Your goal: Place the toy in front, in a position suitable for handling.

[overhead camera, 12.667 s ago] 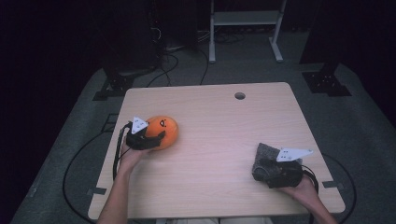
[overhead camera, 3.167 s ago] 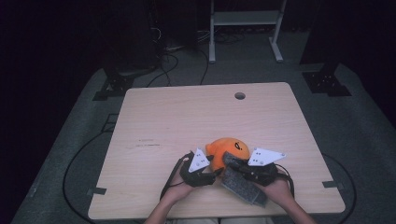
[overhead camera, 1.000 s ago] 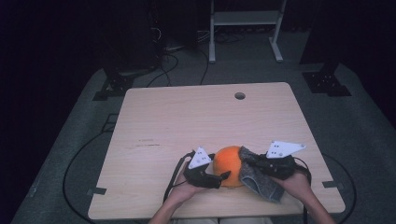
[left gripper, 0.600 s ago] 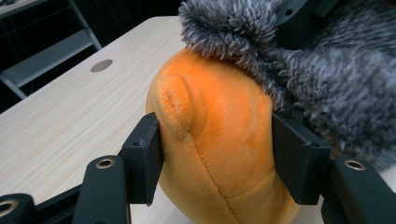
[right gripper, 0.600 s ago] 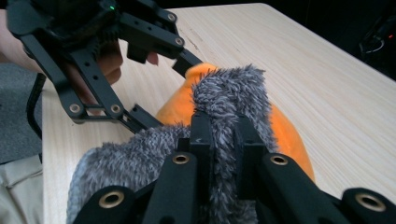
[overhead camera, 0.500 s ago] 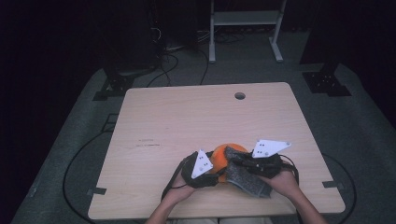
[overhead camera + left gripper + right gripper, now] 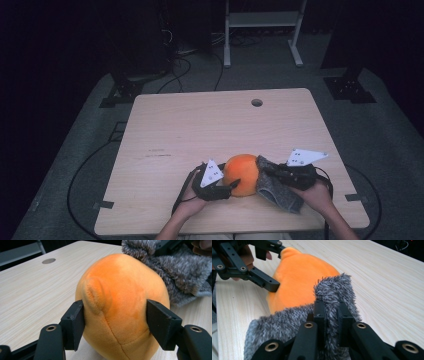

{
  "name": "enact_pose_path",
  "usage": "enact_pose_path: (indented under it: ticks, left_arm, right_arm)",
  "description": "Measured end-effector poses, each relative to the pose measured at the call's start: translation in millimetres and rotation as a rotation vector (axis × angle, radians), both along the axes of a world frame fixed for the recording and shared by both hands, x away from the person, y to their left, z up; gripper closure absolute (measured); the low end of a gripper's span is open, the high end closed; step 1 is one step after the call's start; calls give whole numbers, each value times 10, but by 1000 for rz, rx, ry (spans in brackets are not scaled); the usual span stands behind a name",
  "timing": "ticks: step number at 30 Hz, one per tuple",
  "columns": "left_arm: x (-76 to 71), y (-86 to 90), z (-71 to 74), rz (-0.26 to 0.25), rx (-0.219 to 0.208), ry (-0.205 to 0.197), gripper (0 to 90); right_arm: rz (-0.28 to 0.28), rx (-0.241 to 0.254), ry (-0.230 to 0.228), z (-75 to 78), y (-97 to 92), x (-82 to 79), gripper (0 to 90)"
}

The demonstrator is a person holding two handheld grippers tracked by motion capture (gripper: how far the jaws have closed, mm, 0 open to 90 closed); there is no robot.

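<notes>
Low in the frame, the left gripper (image 7: 226,187) clamps the orange plush toy (image 7: 242,173) on the wooden table (image 7: 200,130); the right gripper (image 7: 270,171) pinches a grey fuzzy cloth (image 7: 276,191) against it.

A round orange plush toy (image 7: 241,173) with a stitched seam and a small ear-like bump sits on the table's near edge, a fuzzy grey knitted cloth (image 7: 276,187) pressed against its right side, partly lifted.

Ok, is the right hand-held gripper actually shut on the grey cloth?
Yes. The right hand-held gripper is shut on the grey cloth: its jaws pinch a fuzzy fold between them, right beside the orange plush.
</notes>
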State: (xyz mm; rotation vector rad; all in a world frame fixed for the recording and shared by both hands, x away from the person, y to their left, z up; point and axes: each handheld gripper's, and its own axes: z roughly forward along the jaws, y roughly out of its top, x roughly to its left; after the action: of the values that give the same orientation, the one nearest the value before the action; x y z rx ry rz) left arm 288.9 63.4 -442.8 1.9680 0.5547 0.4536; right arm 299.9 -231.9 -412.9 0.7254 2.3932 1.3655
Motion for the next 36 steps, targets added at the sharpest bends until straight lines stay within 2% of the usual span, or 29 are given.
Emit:
enact_pose_path:
  ticks: [2,4,5,6,8,9,10,12,13,14,18,21,24,28,29,31,34,36]
  left_arm:
    - [32,9,9,2,-25,23,338]
    - [81,34,43,26,-67,81,253]
    - [94,49,49,35,-84,96,230]
    - [94,53,43,40,-79,89,240]
    - [61,31,26,36,-47,45,317]
    - [38,10,27,18,-33,15,336]
    - [3,-21,34,3,-8,-21,351]
    - [-60,-80,50,-22,58,-93,373]
    - [-74,-80,52,-21,68,-100,380]
    - [-80,-70,52,-21,73,-100,383]
    - [-52,25,25,-35,23,-61,381]
    - [-54,18,19,-35,15,-61,380]
    - [-103,-54,17,-47,45,-114,380]
    - [-171,-80,13,-75,88,-167,381]
    - [-170,-74,10,-75,94,-169,384]
    - [-159,-51,5,-75,90,-159,391]
    - [-160,-14,-7,-74,79,-144,393]
    - [-132,17,-2,-85,20,-99,375]
  right_arm:
    - [8,10,13,6,28,16,804]
    - [20,8,12,-23,91,11,805]
    - [28,15,16,-40,118,-6,805]
    - [38,22,17,-45,143,-20,805]
    - [44,9,-5,13,192,-52,804]
    - [60,22,-11,56,216,-63,804]
    - [81,37,-18,99,256,-81,804]
    - [109,23,-59,166,381,-122,803]
    - [119,5,-78,185,452,-118,803]
    - [121,-4,-78,187,480,-109,803]
    - [124,9,-54,111,436,-53,804]
    - [94,-22,-60,101,331,-75,804]
    - [100,-27,-61,148,330,-97,804]
    - [156,-46,-97,256,517,-166,803]
    - [162,-58,-108,268,558,-168,803]
    - [158,-60,-110,259,550,-143,803]
    - [117,-33,-81,205,419,-75,804]
    - [104,-16,-60,161,343,-60,804]
